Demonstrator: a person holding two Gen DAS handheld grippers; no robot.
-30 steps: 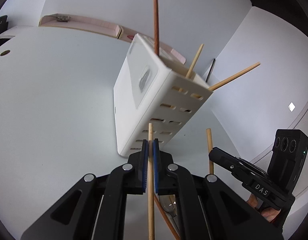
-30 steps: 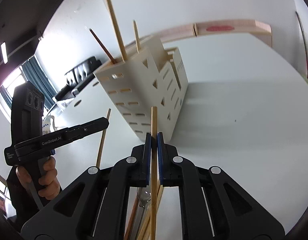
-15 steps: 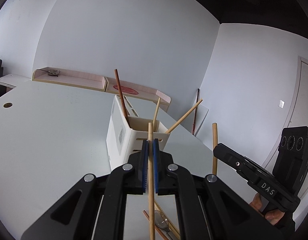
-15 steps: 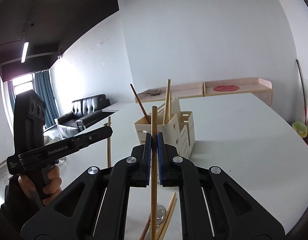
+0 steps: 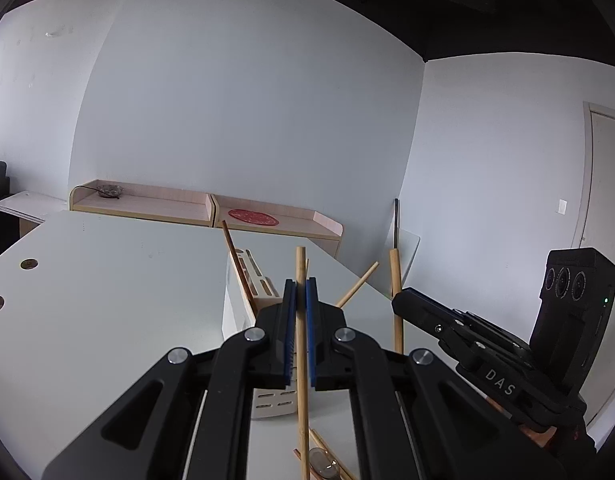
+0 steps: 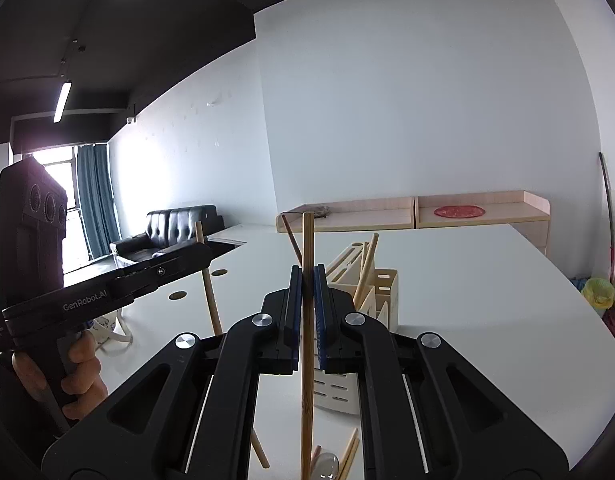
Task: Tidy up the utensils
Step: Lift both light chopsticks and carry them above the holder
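Clearly mid-transfer: the left gripper [image 5: 300, 308] and right gripper [image 6: 307, 300] each clamp an upright chopstick [image 5: 301, 360] just before the white utensil holder [image 5: 237, 312]. Next, each stick likely needs lowering into a holder compartment.

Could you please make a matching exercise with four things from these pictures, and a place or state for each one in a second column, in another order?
Things:
1. light wooden chopstick
2. dark reddish-brown chopstick
3. round red mat
4. clear spoon

Places or states:
A. lies on the white table
B. lies on the pale wooden shelf by the wall
C. clamped upright in the left claw
D. stands tilted in the white slotted utensil holder

Pairs: 1-C, 2-D, 3-B, 4-A
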